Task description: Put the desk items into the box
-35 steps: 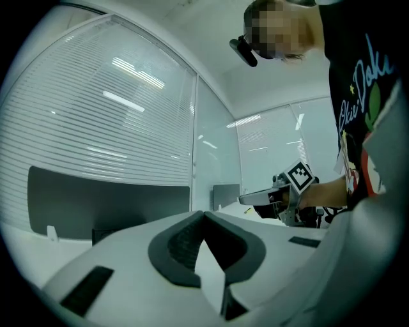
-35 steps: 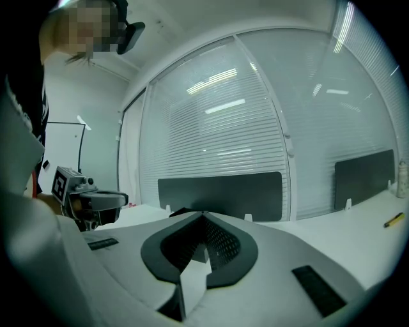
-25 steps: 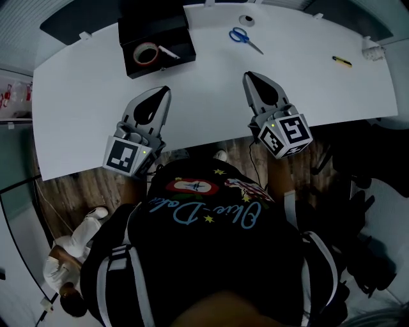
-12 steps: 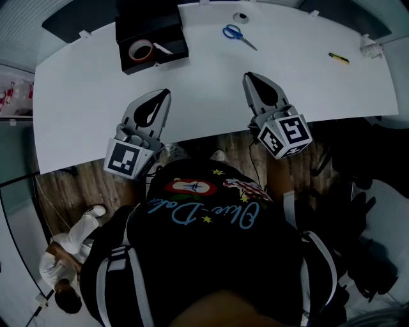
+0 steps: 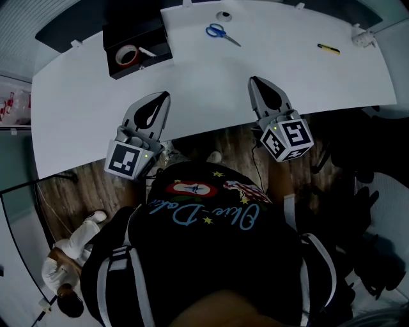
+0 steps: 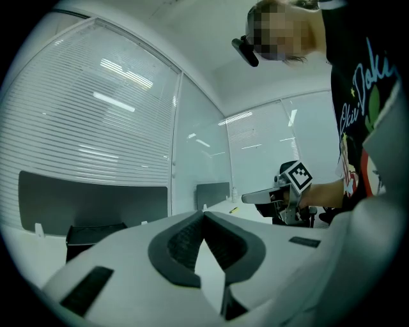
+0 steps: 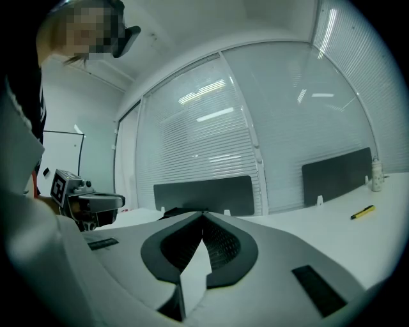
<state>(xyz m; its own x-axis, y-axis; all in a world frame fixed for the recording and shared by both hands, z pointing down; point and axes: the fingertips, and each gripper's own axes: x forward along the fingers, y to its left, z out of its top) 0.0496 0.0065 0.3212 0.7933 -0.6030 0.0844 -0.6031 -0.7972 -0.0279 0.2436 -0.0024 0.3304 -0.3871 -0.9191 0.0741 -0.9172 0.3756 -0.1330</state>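
Observation:
The black box sits at the far left of the white table; a tape roll and a white pen lie in it. Blue scissors, a small round item and a yellow-and-black pen lie on the far side of the table. My left gripper and right gripper hover over the near edge, both shut and empty. In the left gripper view the jaws meet at the tips, with the box beyond them. The right gripper is likewise shut, and the pen shows at its right.
A white object sits at the table's far right corner and a bottle stands near there. Dark partition panels line the table's far edge. Wooden floor lies below the near edge, and another person crouches at lower left.
Both grippers have drawn back towards the table's near edge, so the box, scissors and pen now lie farther from them. Both jaws stay shut.

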